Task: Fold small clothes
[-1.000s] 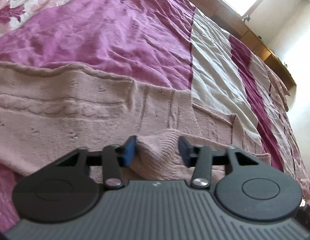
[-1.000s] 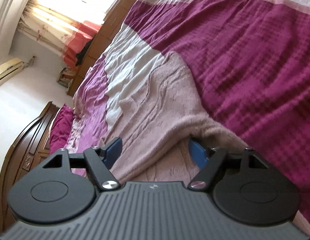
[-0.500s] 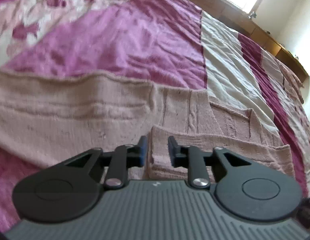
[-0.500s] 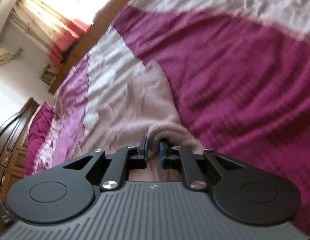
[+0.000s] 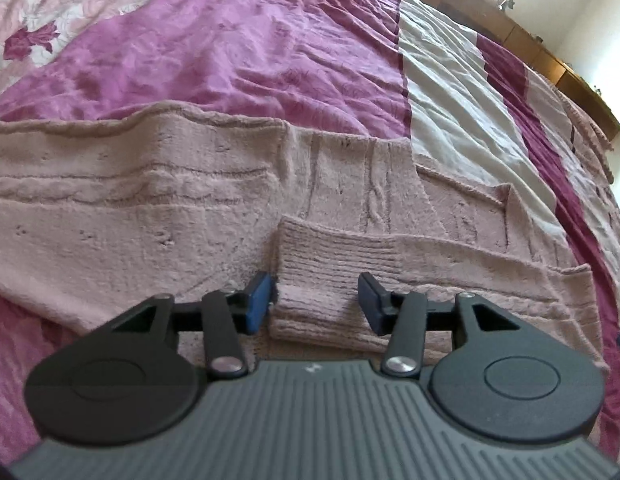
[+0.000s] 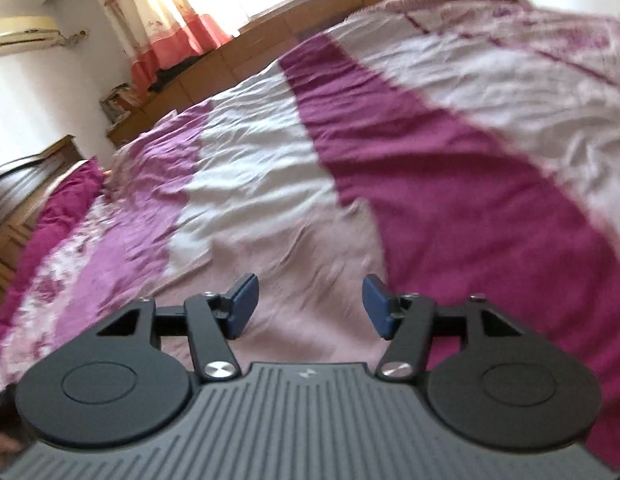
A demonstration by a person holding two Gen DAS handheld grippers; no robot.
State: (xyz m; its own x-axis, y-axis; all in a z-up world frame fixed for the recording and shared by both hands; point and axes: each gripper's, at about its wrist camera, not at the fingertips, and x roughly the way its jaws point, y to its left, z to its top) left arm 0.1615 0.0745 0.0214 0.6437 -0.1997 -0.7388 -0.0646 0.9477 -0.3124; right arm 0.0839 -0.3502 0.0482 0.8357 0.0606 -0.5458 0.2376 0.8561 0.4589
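Sleeve cuff (image 5: 322, 280) released; sweater edges cropped.

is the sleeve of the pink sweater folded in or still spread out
Folded in: in the left wrist view the ribbed sleeve cuff lies flat across the sweater body, on top of the knit.

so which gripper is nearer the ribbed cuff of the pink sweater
Left. The left gripper straddles the ribbed cuff, jaws opening. The right gripper, jaws also opening and empty, hangs above plain pink knit; no cuff in its view.
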